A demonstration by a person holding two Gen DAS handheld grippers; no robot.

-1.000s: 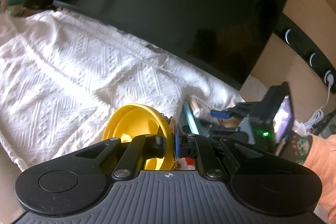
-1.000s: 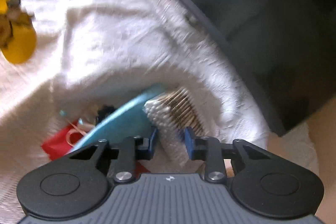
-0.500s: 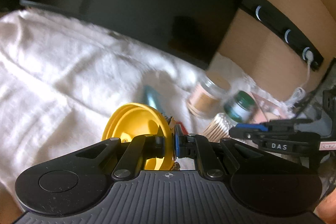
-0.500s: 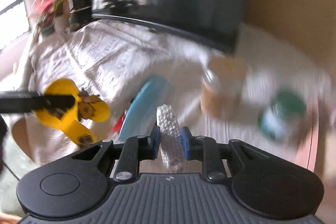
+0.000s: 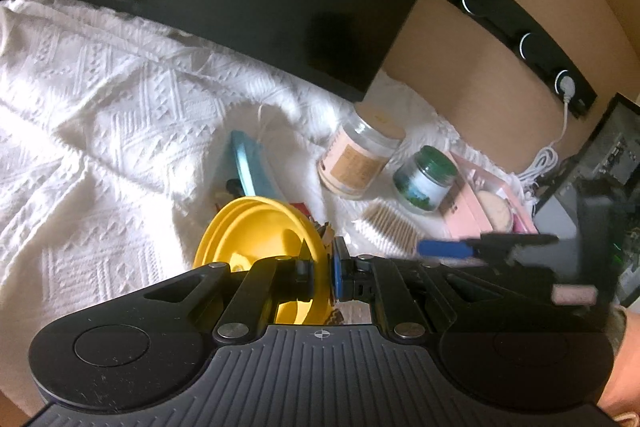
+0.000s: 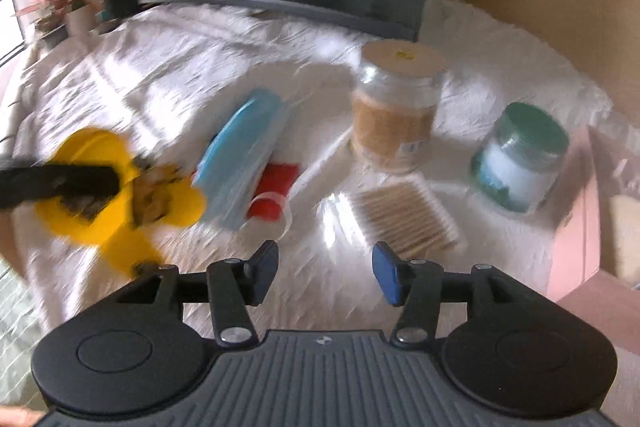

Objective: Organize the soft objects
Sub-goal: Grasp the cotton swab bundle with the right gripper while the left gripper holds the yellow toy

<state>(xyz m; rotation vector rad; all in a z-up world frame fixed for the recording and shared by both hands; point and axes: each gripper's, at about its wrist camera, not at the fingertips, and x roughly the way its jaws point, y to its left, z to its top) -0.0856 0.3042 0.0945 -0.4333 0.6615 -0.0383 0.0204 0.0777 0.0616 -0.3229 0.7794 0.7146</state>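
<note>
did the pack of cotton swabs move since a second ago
Yes. The cotton swabs left the right tongs and now lie on the white cloth before the green-lidded jar.

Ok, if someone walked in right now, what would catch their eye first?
Probably the bright yellow toy clamped in the left gripper above the white patterned bedspread. Next, the right gripper, its jaws opening with nothing between them, just short of a pack of cotton swabs. Behind that stand a tan-lidded jar and a green-lidded jar.

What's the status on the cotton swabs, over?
Left tongs shut on yellow plastic piece. Right tongs opening, nothing between. Clear pack of cotton swabs on white bedspread, unobstructed.
</note>
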